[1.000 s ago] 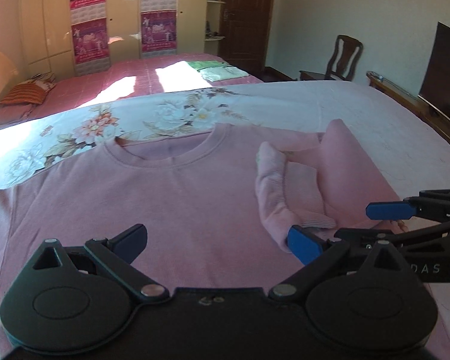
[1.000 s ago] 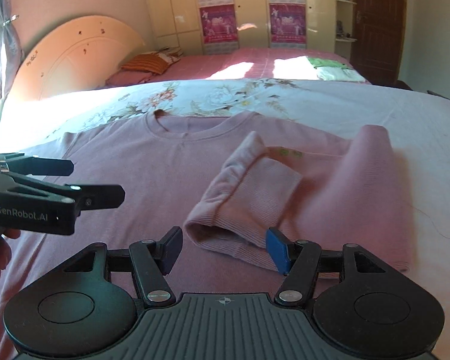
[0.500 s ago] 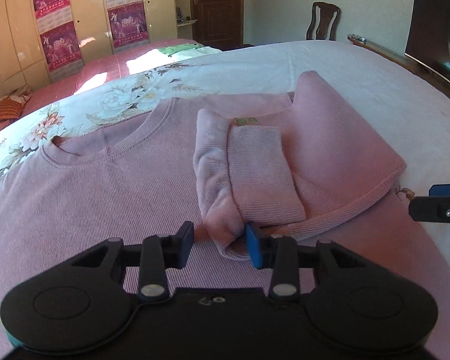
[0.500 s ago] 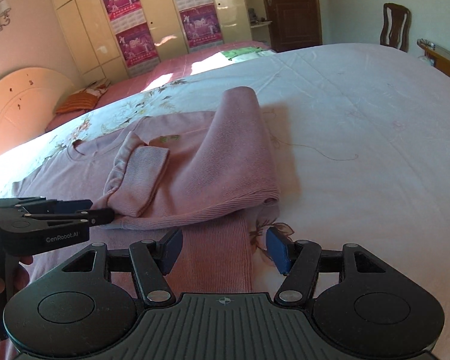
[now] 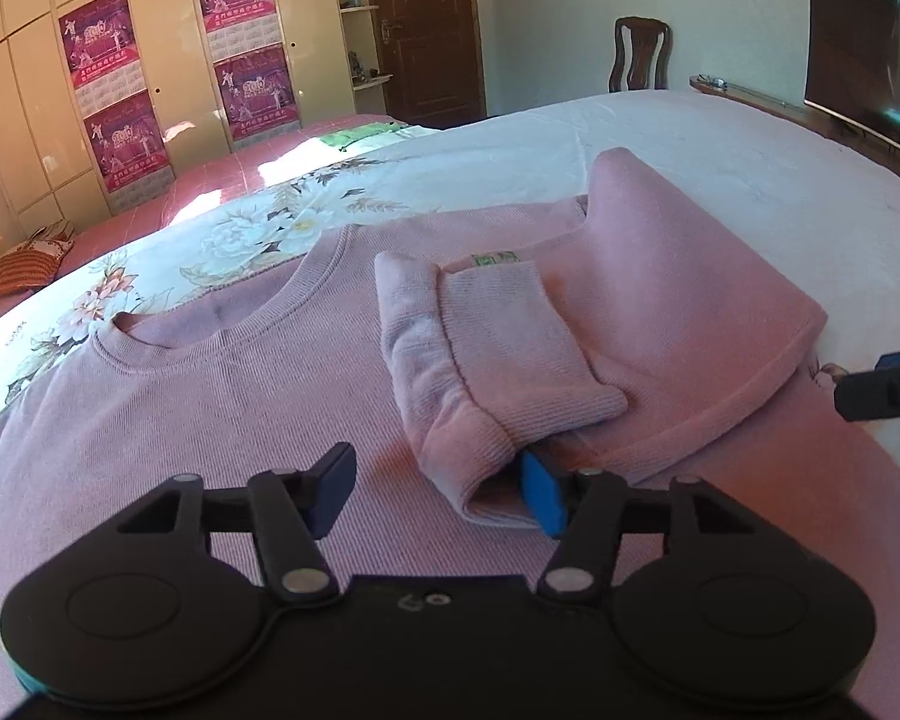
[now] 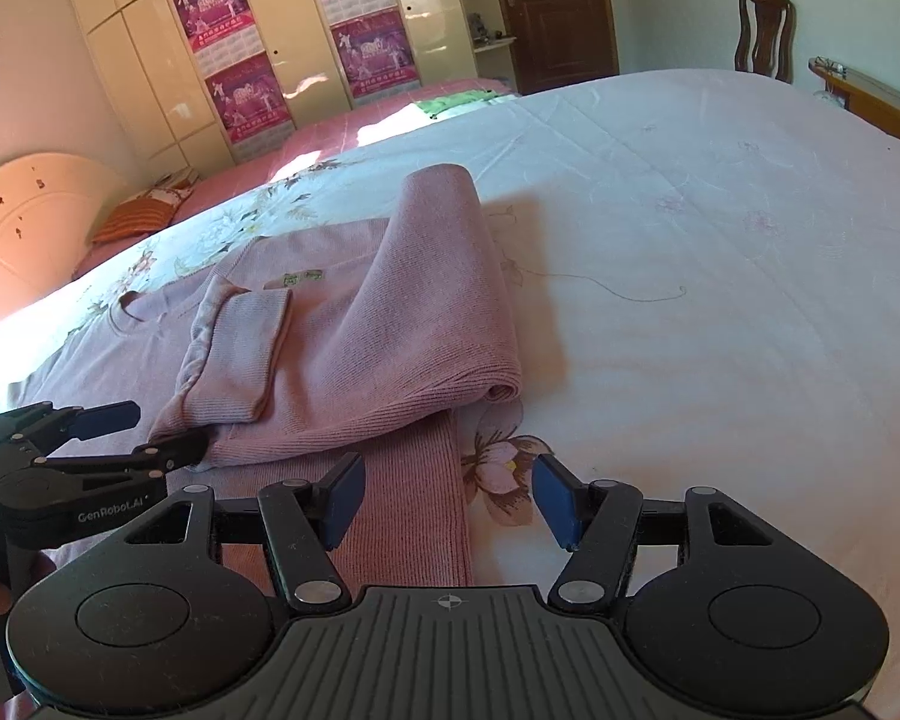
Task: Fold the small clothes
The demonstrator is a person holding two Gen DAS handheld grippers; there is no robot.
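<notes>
A pink sweater lies flat on the bed, its right side and sleeve folded over the body. The sleeve cuff lies on top. My left gripper is open, its fingers on either side of the cuff's near end, the right pad against the cuff. My right gripper is open and empty, low over the sweater's bottom right edge, straddling hem and sheet. The folded part lies ahead of it. The left gripper also shows in the right wrist view.
The bed has a white floral sheet. A second bed with pink cover stands behind. Wardrobes, a door, a chair and a TV line the room. A loose thread lies on the sheet.
My left gripper has opened wider around the cuff's end. My right gripper has shifted slightly along the sweater's right hem, still open.
</notes>
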